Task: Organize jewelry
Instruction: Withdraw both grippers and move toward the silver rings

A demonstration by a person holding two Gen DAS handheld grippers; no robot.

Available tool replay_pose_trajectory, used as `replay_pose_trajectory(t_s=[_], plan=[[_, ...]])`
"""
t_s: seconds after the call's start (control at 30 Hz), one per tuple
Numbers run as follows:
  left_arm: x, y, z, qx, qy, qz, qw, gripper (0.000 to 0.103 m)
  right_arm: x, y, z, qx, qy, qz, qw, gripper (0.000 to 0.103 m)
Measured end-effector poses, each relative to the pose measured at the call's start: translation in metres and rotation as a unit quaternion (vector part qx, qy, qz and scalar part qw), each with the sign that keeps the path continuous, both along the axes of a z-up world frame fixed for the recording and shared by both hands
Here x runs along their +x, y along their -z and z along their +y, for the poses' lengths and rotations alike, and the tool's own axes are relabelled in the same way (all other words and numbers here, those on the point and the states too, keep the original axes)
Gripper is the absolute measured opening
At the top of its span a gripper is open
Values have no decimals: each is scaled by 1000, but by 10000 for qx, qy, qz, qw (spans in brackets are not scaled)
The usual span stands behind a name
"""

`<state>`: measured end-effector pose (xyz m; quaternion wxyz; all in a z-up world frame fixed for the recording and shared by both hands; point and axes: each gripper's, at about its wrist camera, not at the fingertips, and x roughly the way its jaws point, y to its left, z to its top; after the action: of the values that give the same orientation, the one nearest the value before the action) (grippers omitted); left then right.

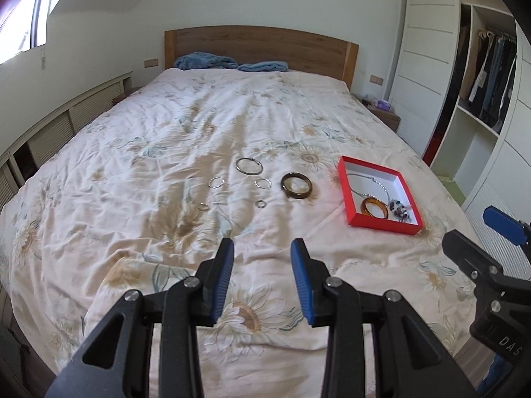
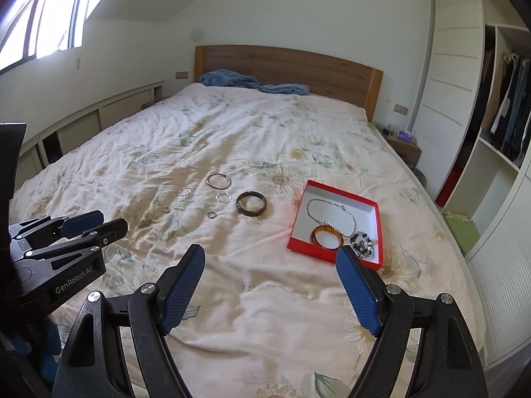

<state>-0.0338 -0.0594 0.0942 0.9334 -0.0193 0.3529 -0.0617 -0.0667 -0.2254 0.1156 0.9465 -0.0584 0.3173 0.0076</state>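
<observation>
6 rings and bangles lie loose on the wide bed, whose rumpled cream quilt is printed with sunflowers: a large silver metal hoop, a twisted silver ring, a thin silver ring, 2 small silver rings, and a dark brown glossy bangle to the right of them. Further right, near the bed's edge, sits a shallow red cardboard box with a white lining. Inside it are a silver chain necklace, an amber translucent bangle and a dark beaded bracelet, the last 2 in the box's near end.

At the head of the bed stand a brown wooden headboard and 2 crumpled blue cloths. White slatted cabinets run along the left wall under a bright window. On the right is a white wardrobe with open shelves and dark clothes hanging, and a low wooden bedside stand beside it.

Both tools hover above the near part of the quilt, well apart from the jewelry. The left hand-held gripper has its blue pads parted with nothing between them; the right hand-held gripper is spread wider, also empty.
</observation>
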Motion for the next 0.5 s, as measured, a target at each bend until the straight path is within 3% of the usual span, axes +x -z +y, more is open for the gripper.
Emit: replay_pose_trajectory(t_s=[0.2,0.5], plan=[[-8,-2,12,-65,-8,-28,10000,34,-9,-6,16,-199,-76,-85,9997,81],[0,15,23,-75,5,245,9997,34,-6,-3,31,-423,-154,-32,9990,81]])
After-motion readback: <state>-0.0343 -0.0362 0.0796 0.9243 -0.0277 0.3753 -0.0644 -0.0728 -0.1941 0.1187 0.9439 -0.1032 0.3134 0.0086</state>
